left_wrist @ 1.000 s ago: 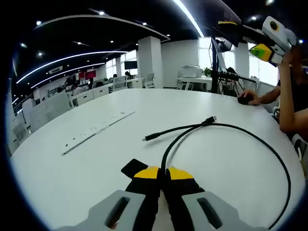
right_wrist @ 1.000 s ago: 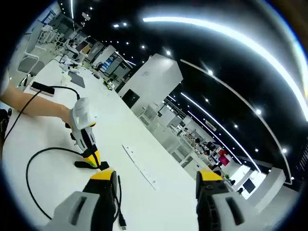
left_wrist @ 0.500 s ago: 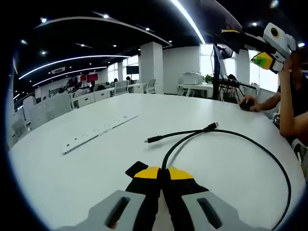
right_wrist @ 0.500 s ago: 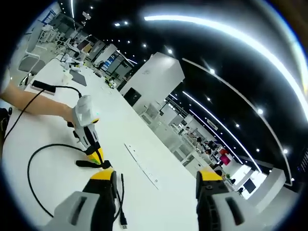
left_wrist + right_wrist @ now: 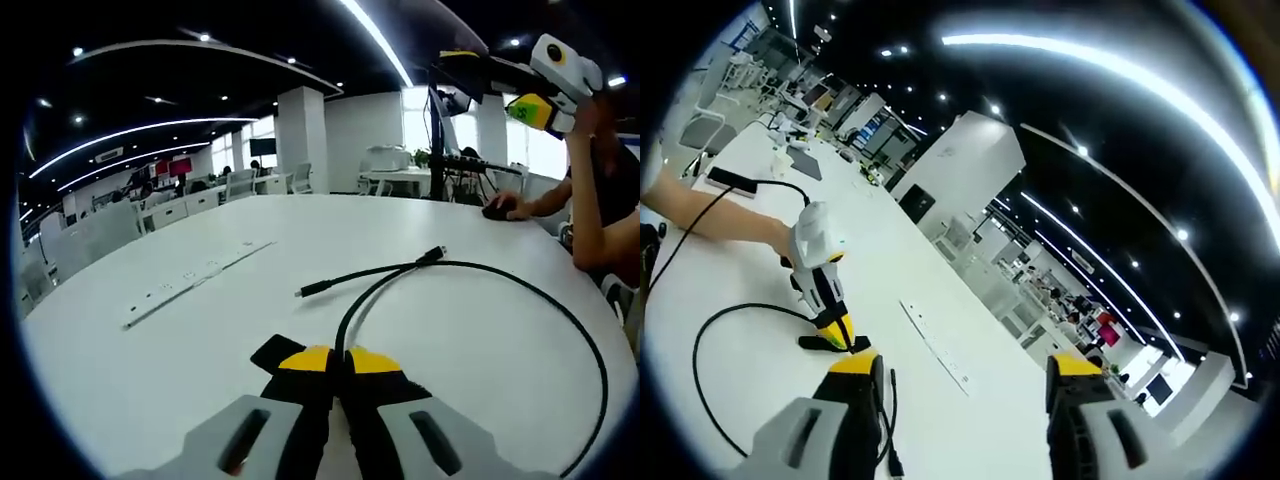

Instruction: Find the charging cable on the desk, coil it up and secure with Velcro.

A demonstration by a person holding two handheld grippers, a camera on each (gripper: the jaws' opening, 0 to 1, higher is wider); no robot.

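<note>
My left gripper (image 5: 339,362), jaws pinched on the black strap end of the thin rubbery charging cable (image 5: 590,352), which loops over the smooth white desk (image 5: 200,340). My right gripper (image 5: 965,375) gapes, raised. Long flat power strip (image 5: 190,280) beyond, toward far edge.

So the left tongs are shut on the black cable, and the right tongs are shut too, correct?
Not quite. The left tongs are shut on the cable, but the right tongs are open, jaws wide apart with nothing between them, as the right gripper view shows.
</note>
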